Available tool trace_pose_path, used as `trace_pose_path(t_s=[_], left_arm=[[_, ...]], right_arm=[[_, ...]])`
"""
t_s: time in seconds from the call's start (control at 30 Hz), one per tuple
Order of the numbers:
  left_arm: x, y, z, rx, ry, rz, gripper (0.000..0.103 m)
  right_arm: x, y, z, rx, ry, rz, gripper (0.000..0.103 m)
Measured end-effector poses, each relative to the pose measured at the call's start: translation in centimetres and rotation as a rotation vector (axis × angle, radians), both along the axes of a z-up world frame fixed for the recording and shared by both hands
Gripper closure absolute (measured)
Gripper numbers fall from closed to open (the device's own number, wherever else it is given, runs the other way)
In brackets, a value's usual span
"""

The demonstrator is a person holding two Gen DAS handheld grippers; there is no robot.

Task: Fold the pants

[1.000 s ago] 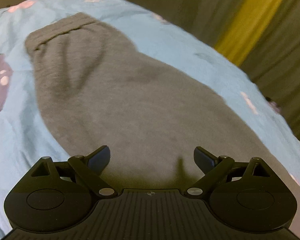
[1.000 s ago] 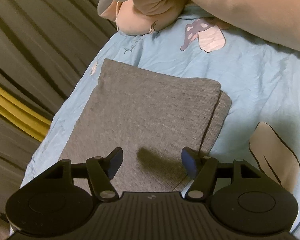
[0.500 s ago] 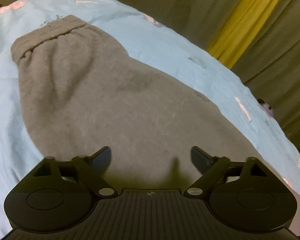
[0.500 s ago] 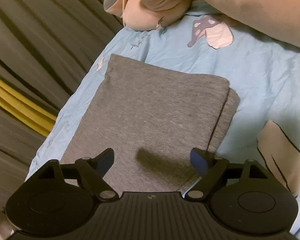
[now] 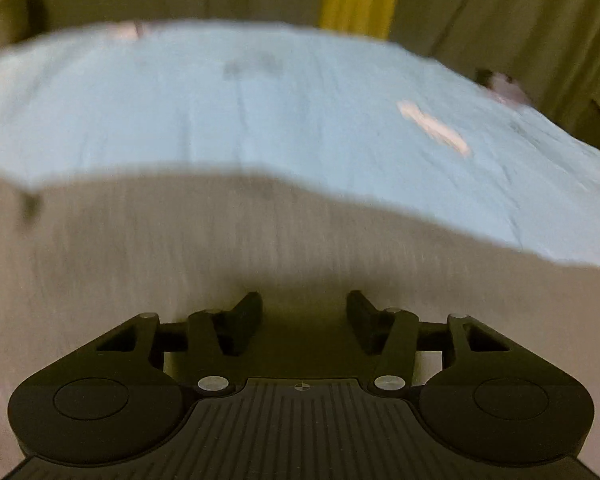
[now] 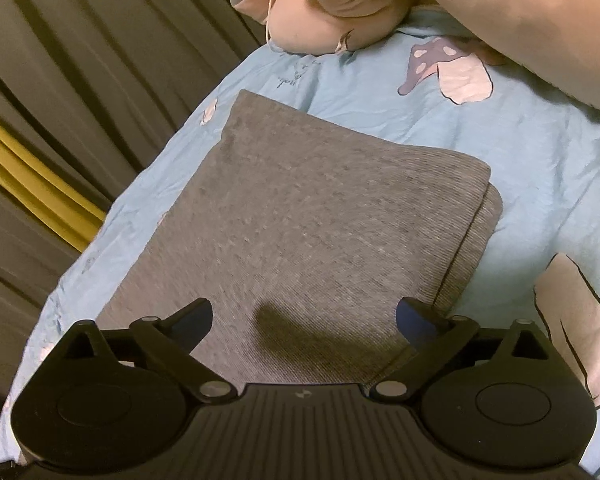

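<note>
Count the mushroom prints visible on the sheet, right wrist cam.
2. One purple-capped mushroom sits near the top, below the pillow. A second, pale mushroom is cut off at the right edge, beside the pants. More may lie hidden under the pants or pillow.

Legible text: none. Bedsheet: small dark cursive script just beside the plush toy, too small to read.

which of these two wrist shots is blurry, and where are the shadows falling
Left wrist view: motion-smeared, pants and blue sheet both soft; only the open left gripper is sharp, with shade between its fingers. Right wrist view: crisp knit texture, a dark shadow blob on the pants ahead of the open right gripper.
</note>
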State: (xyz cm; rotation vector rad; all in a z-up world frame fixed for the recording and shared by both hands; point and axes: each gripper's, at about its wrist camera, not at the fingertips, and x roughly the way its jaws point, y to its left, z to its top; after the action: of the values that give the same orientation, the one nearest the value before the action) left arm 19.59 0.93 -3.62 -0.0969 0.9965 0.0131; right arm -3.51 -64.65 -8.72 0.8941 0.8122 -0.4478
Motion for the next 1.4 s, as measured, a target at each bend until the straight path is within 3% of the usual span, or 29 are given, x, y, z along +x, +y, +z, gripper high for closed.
trace_pose_path(t_s=[0.1,0.17,0.23,0.27,0.37,0.5,0.73,0.8,0.9,0.93,1.03,1.13,1.2,1.3,1.4], left_arm=[[1.2,-0.2,1.9,0.116,-0.121,0.119,0.053],[1.9,0.5,3.2,0.082,-0.185,0.118,0.046],[3.5,1.0,3.2,-0.021,-0.082,0.005,0.045],[4.3,1.0,2.7,-0.05,-0.001,-0.034,0.05],[5.4,0.4,1.7,-0.076,0.116,-0.072,0.051],[6.0,-0.7,1.7,-0.012,0.147,-0.07,0.057],[7.3,-1.9,0.9,0.009,0.211,-0.023,0.041],[7.7,-2.5,0.2,0.06,0.203,-0.034,0.047],[7.3,-2.9,0.3,0.114,0.172,-0.033,0.067],[7.1,-2.9,0.5,0.13,0.159,-0.03,0.088],[7.0,-2.1,1.6,0.089,0.117,-0.009,0.092],[6.5,-0.7,3.3,0.018,-0.021,0.032,0.102],[6.4,-0.5,4.0,0.046,-0.126,0.041,0.102],[6.7,-0.6,3.6,0.1,-0.106,0.032,0.101],[5.6,-0.8,3.5,0.047,-0.067,-0.007,0.096]], right_arm=[[-0.1,0.0,0.0,0.002,-0.005,-0.005,0.004],[-0.2,0.0,-0.1,0.005,-0.011,-0.01,0.004],[-0.2,0.0,-0.1,0.004,-0.011,-0.012,0.004],[-0.2,0.1,-0.1,0.003,-0.011,-0.011,0.004],[-0.1,0.1,-0.1,0.001,-0.01,-0.01,0.004],[-0.1,0.0,-0.1,0.005,-0.013,-0.009,0.004],[0.0,0.1,-0.1,-0.003,-0.008,-0.006,0.004],[0.0,0.1,-0.1,-0.001,-0.011,-0.008,0.004],[-0.1,0.1,-0.1,0.002,-0.014,-0.011,0.004],[-0.1,0.1,-0.1,0.003,-0.015,-0.012,0.004],[-0.1,0.1,-0.1,0.003,-0.015,-0.012,0.004],[-0.1,0.0,-0.1,0.004,-0.017,-0.014,0.004],[-0.1,0.1,-0.1,0.003,-0.016,-0.013,0.004],[-0.1,0.1,-0.1,0.002,-0.015,-0.014,0.004],[-0.1,0.1,-0.1,0.003,-0.016,-0.016,0.004]])
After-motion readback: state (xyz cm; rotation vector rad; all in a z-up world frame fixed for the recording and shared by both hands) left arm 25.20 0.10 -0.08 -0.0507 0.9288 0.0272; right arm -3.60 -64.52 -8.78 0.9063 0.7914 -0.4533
